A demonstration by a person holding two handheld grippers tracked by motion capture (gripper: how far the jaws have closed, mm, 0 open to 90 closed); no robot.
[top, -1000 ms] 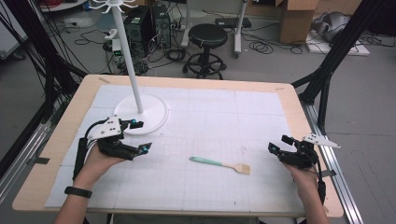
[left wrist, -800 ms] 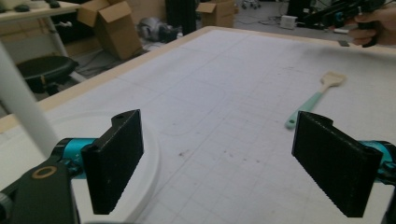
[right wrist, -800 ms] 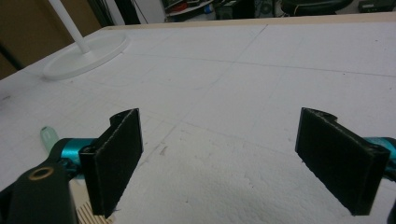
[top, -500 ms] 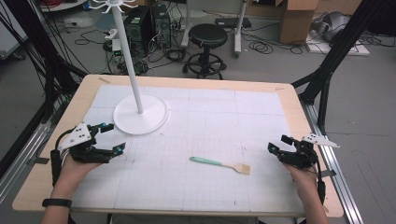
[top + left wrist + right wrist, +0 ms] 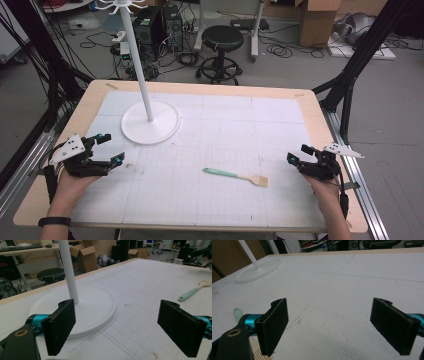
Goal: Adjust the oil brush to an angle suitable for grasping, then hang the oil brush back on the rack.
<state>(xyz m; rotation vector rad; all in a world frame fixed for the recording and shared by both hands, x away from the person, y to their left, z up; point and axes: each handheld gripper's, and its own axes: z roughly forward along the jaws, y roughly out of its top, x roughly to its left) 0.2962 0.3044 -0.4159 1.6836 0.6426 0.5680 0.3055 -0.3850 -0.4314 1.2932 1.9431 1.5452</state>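
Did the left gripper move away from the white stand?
Yes. The left gripper has pulled back from the white stand toward the table's left near edge; earlier it sat at the stand's base.

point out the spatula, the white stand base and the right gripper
spatula (image 5: pixel 235 176), high view, on the mint green handle near the wooden blade
white stand base (image 5: pixel 160 127), high view, on the bare disc right of the pole
right gripper (image 5: pixel 299 156), high view, midway between its open fingertips
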